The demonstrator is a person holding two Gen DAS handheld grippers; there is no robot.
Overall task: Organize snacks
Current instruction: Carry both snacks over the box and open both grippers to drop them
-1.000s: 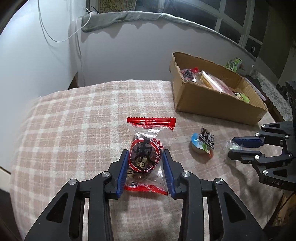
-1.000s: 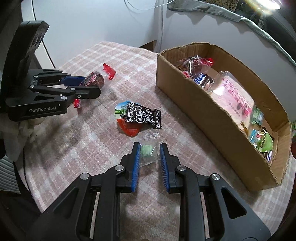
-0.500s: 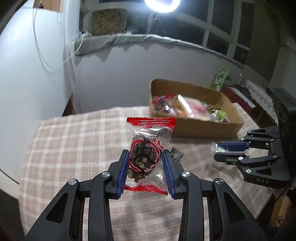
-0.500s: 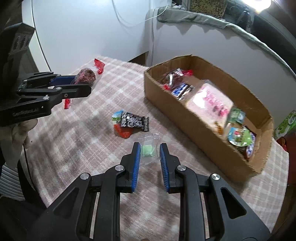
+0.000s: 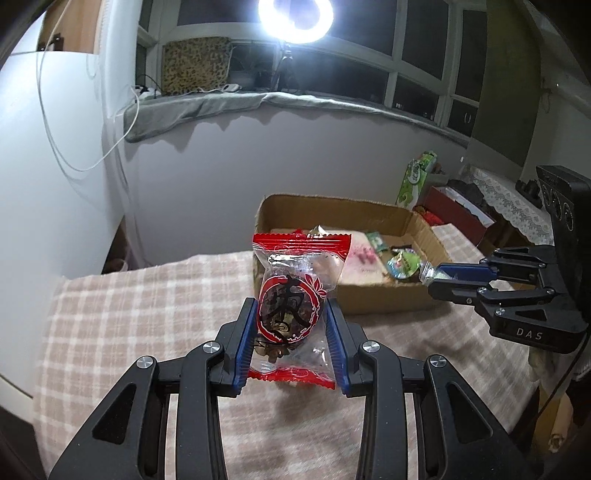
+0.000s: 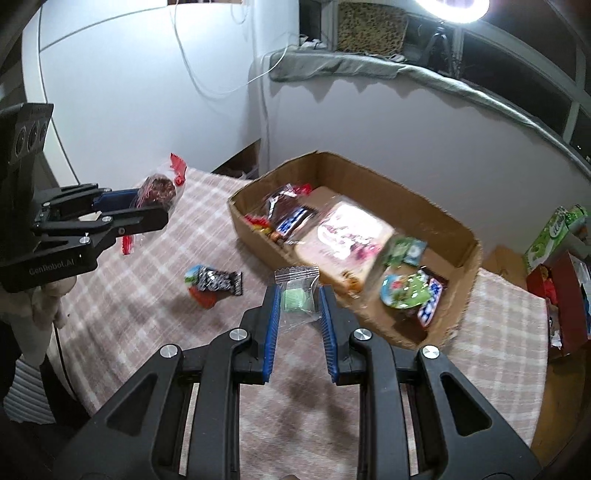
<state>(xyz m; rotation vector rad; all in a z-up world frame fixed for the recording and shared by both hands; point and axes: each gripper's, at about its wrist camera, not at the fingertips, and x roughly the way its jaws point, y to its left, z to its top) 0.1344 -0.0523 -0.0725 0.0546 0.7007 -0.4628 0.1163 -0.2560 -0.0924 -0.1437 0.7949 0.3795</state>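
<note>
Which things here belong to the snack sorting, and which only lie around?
Belong:
left gripper holding red-edged packet
right gripper holding green candy
cardboard box
black packet on the tablecloth

Around:
ring light
green carton
white cable

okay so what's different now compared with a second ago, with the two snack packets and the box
Both tongs have lifted off the checked tablecloth toward the cardboard box. The left tongs still grip the red date packet; the right tongs still grip the green candy packet. The black wrapper stayed on the cloth.
</note>
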